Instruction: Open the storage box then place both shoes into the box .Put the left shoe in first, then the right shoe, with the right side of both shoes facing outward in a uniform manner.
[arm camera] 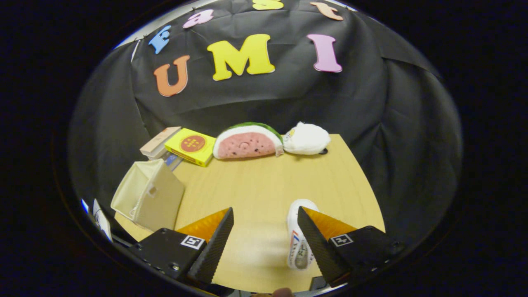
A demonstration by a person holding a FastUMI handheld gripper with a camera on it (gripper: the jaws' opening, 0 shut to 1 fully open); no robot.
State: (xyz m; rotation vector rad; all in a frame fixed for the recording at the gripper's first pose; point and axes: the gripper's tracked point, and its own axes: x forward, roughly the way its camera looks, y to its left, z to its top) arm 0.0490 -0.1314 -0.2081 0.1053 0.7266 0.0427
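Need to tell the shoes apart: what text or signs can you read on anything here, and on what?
Near white shoe, against the open gripper's right finger: coloured print, too blurred to read.
Yellow box: red round emblem, lettering too small.
Far white shoe: small mark, unreadable.
Nothing is legible.

We see a wooden table [268, 185] with a light yellow-brown top. It looks smooth and a little shiny where the light falls on it. Behind the table hangs a big black cloth [371, 103] that makes the wall. The cloth has folds and wrinkles, and it comes around both sides of the table. At the far edge of the table, close to the cloth, we see a toy watermelon slice [247, 142], a soft white toy [306, 139] beside it, a yellow box [192, 146] and a pale book [159, 142].
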